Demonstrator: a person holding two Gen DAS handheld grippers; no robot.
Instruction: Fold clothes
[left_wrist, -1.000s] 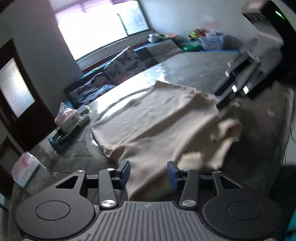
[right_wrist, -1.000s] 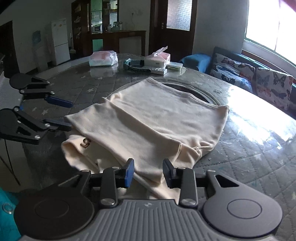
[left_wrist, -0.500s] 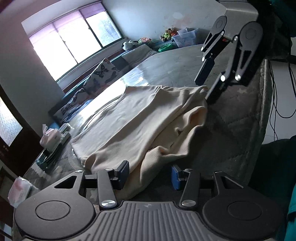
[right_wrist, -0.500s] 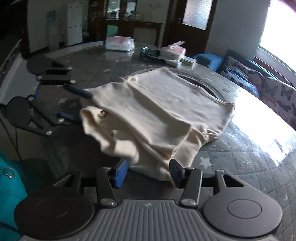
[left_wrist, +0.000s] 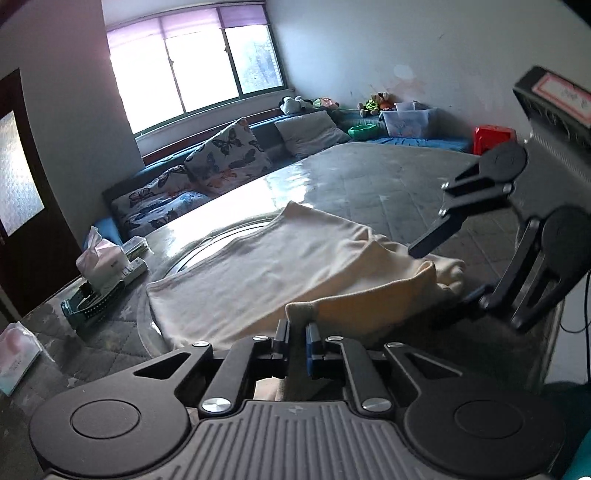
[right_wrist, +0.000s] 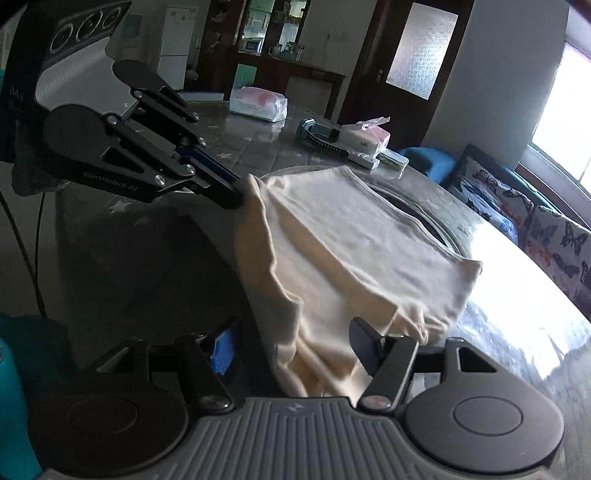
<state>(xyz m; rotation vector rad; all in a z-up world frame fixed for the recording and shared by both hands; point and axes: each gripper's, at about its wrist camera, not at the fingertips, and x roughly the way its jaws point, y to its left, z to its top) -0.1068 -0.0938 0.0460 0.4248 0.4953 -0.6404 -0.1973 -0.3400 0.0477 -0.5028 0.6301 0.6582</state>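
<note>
Pinching a corner of the cream garment (left_wrist: 280, 266), the left gripper (left_wrist: 296, 339) has its jaws clamped nearly together on the fabric at the lower middle of the left wrist view. That garment lies spread across the quilted grey table (left_wrist: 369, 177), its near edge lifted and bunched. In the right wrist view the right gripper (right_wrist: 295, 347) sits at the bottom, jaws spread and opening, with a hanging fold of cloth between them and the pads off it. A tissue box (left_wrist: 99, 262) and a dark green tray (left_wrist: 88, 302) sit at the left; butterfly cushions (left_wrist: 229, 155) line the window bench.
</note>
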